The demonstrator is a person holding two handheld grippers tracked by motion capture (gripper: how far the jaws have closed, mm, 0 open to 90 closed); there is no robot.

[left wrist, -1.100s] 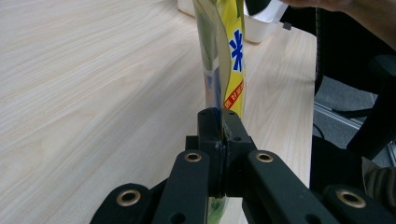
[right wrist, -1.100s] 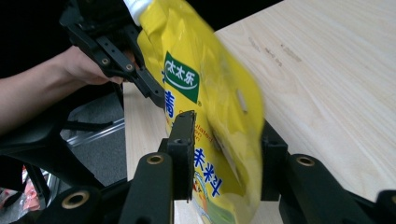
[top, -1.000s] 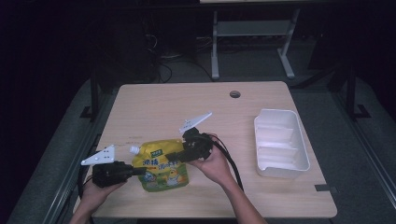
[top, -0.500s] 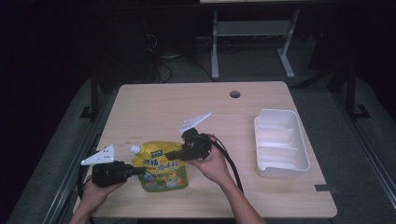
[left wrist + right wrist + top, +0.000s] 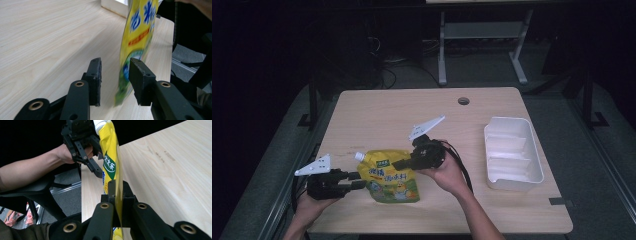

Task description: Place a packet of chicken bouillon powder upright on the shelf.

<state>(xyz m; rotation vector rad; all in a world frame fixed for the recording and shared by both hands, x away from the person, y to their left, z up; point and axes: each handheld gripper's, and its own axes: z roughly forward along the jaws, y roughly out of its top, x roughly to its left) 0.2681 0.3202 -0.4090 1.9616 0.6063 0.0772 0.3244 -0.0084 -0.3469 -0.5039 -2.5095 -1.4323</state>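
**Asker:** Yellow pouch (image 5: 392, 176) — where is it, and who has it?

**Me:** It lies near the front edge of the wooden bench (image 5: 412, 110), white spout toward the far left, between my two hands. My right tongs (image 5: 398, 163) are pressed together on its right edge; in the right gripper view the foil (image 5: 117, 195) runs straight between the pads. My left tongs (image 5: 113, 80) have just been opening: they stand partly spread, the pouch's other edge in the gap, and neither pad seems to press it.

**Asker:** How would you carry on well?

**Me:** I judge this a handover to the right hand. I'd keep that pinch firm, draw the left tongs back clear of the foil before lifting, and mind the pouch sagging. A white tray (image 5: 513, 152) waits well apart on the right.
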